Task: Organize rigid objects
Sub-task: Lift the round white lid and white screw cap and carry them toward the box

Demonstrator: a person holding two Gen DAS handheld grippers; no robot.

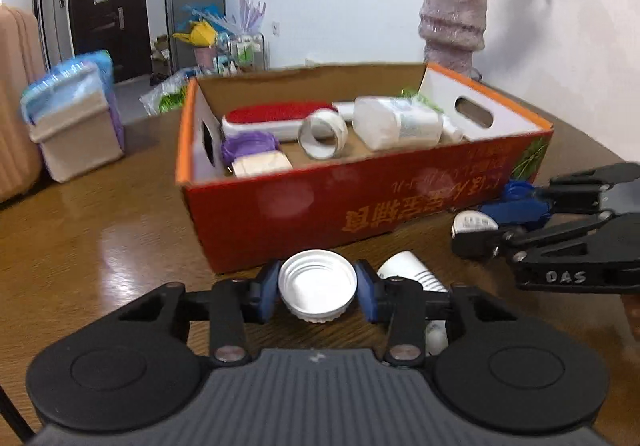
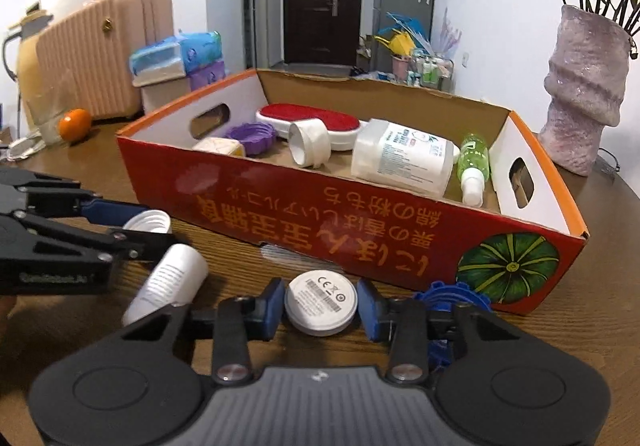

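My left gripper is shut on a white screw cap lying open side up on the wooden table, one blue pad against each side. My right gripper is shut the same way on a flat white disc with a printed label. Both sit just in front of the red cardboard box, which holds a red brush, a tape ring, a white bottle, a purple lid and a green spray bottle. A white tube lies between the grippers. A blue toothed lid lies by the right gripper.
A tall pink vase with flowers stands at the back right. Tissue packs and a small box sit at the back left, an orange beyond them. A pink suitcase stands off the table.
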